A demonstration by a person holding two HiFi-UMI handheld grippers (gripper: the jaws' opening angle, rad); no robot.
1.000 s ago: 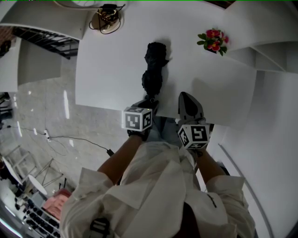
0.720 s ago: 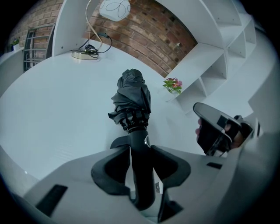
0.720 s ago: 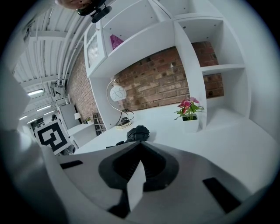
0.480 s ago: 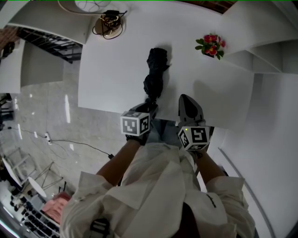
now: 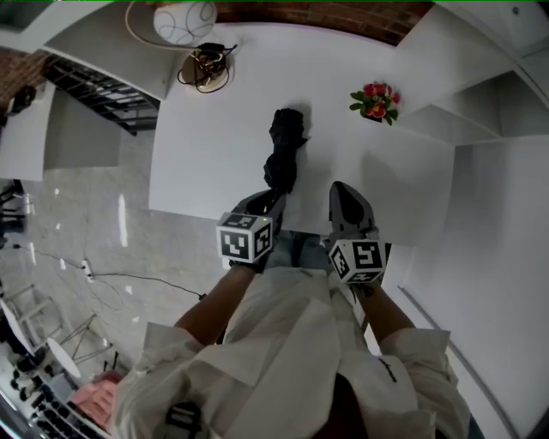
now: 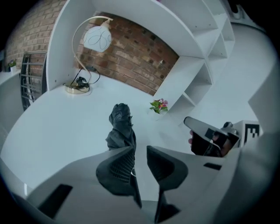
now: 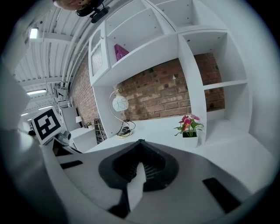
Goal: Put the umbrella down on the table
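Observation:
The black folded umbrella [image 5: 283, 154] lies on the white table [image 5: 206, 129], its length running away from me; in the left gripper view the umbrella [image 6: 120, 127] sits just beyond the jaws. My left gripper [image 5: 266, 199] hovers above its near end, at the table's front edge. The left gripper [image 6: 140, 151] is open; its jaws have just been closing, with a clear gap and nothing between them. My right gripper [image 5: 341, 190] hangs to the right of the umbrella, apart from it. The right gripper [image 7: 140, 142] is shut and empty, its tips meeting.
A pot of red flowers [image 5: 374, 101] stands at the table's far right, and a lamp [image 5: 184, 19] with a coiled cord at the far left. White shelves [image 7: 192, 52] rise behind against a brick wall. Tiled floor lies left of the table.
My left gripper has lifted from the umbrella's near end and drawn back toward me. The right gripper has risen a little. The umbrella stays lying on the table.

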